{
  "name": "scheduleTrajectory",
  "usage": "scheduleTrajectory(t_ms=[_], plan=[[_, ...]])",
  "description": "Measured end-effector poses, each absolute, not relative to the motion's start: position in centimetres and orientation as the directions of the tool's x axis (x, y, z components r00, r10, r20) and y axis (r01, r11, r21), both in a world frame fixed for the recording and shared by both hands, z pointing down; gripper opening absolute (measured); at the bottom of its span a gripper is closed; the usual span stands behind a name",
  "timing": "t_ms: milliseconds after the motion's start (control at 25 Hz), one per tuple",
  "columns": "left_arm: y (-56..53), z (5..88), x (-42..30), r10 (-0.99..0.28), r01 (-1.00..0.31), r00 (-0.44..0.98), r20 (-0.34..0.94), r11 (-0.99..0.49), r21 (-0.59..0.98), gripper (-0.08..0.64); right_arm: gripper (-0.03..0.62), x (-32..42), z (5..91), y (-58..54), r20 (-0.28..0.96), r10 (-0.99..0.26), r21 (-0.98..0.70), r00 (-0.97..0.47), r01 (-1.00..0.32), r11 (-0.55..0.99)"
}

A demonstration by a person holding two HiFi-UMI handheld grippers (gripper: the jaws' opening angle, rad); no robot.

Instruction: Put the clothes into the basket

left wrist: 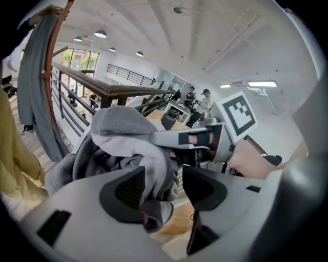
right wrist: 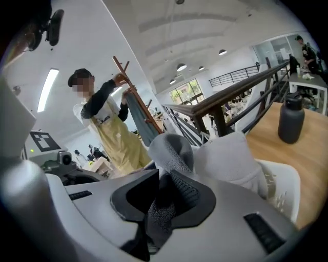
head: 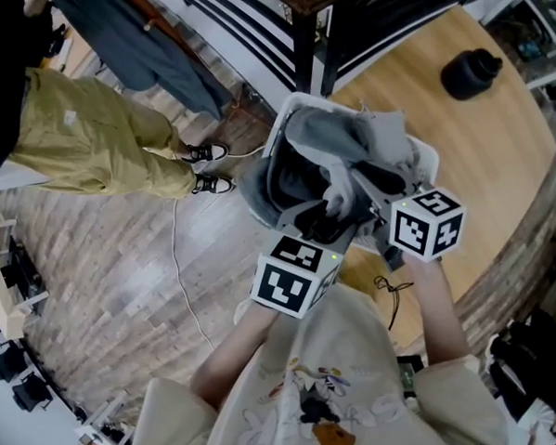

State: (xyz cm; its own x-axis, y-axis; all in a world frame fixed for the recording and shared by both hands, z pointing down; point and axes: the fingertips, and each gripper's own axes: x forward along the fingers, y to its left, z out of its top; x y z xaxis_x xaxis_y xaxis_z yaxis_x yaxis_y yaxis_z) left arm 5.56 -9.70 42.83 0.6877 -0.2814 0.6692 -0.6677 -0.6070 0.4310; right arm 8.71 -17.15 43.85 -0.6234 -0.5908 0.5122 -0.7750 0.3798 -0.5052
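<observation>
right gripper view: right tool (right wrist: 161,204) pinches grey clothes (right wrist: 171,148); left tool (left wrist: 164,192) parted.

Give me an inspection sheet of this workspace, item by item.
Surface: round wooden table.
Job's things: white basket on the table; grey clothes piled inside and spilling over its rim.
Clutter: black bottle upright on the table, apart from the basket.
Grippers: left gripper open, cloth between its jaws; right gripper shut on grey clothes.
Cables: black cord at the table's edge; white cable on the floor.
Surroundings: person standing beside a hanging garment.
</observation>
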Motion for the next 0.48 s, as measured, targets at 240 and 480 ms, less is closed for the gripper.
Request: scheduleTrajectory(t_ms=[240,480], plan=[[-11.6,43.9,5.9,-0.271,-0.693,0.667,0.694,-0.568,0.445,0.158,0.041,10.0,49.0,-17.5,0.623,-0.533,-0.520,-0.572,-0.812,0.265],[-13.2,45.5,6.0,-0.239,-0.697,0.651,0.720,-0.564,0.443,0.152,0.037,9.5,53.3,-17.7,0.665,-0.469,-0.566,-0.582,-0.802,0.193]])
